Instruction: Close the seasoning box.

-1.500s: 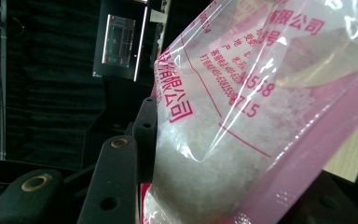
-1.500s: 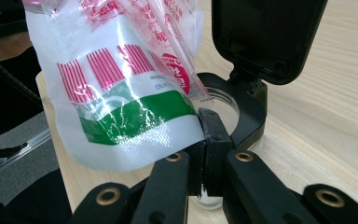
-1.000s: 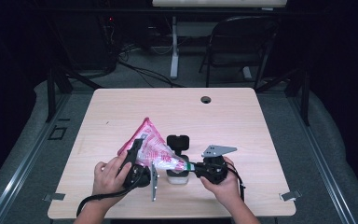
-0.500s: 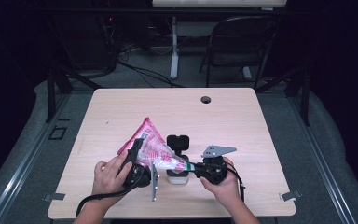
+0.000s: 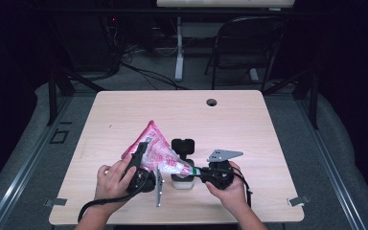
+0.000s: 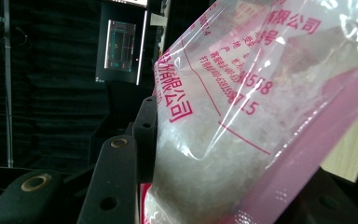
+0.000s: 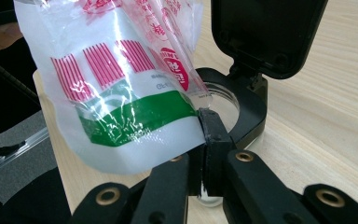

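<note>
Bag (image 5: 159, 154) between both grippers' fingers (image 7: 213, 135)

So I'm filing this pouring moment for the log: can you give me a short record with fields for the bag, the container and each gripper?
bag: pink and clear plastic bag of white grains, held tilted above the table
left gripper: jaws clamped across the full part of the bag
right gripper: shut on the bag's lower corner
container: small clear jar with black hinged lid open, under that corner
pouring: one corner open at the jar's mouth; no flow discernible
</note>
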The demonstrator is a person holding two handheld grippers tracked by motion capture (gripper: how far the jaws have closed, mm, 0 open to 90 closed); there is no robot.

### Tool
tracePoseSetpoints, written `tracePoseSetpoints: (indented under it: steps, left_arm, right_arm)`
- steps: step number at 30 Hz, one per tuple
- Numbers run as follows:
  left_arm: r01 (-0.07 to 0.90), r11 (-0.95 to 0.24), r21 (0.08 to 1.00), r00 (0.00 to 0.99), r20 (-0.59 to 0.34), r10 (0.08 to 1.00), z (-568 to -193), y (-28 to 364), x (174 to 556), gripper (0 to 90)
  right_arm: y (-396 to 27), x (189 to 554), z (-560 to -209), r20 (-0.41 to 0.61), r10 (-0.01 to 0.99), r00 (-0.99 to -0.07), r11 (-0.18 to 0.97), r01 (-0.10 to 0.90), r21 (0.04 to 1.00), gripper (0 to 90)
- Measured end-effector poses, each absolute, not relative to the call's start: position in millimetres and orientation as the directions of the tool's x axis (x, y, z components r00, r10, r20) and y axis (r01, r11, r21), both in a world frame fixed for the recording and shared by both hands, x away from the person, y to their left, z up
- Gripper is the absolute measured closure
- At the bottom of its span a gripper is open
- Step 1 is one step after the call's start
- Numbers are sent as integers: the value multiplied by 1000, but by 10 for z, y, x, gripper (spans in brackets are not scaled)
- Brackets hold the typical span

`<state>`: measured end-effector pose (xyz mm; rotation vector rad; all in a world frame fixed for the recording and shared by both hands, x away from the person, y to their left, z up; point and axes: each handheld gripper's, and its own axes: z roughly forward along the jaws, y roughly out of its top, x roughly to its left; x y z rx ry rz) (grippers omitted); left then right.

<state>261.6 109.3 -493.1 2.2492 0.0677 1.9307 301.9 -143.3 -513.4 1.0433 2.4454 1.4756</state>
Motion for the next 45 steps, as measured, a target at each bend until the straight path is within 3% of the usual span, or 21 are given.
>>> tracePoseSetpoints:
  steps: [45]
  left_arm:
    - [-96, -983, 155, 145, 979, 140, -4891, 1049, 2584, 610]
  right_arm:
    - [-1455, 3014, -5153, 254, 607, -753, 288, 506, 813, 893]
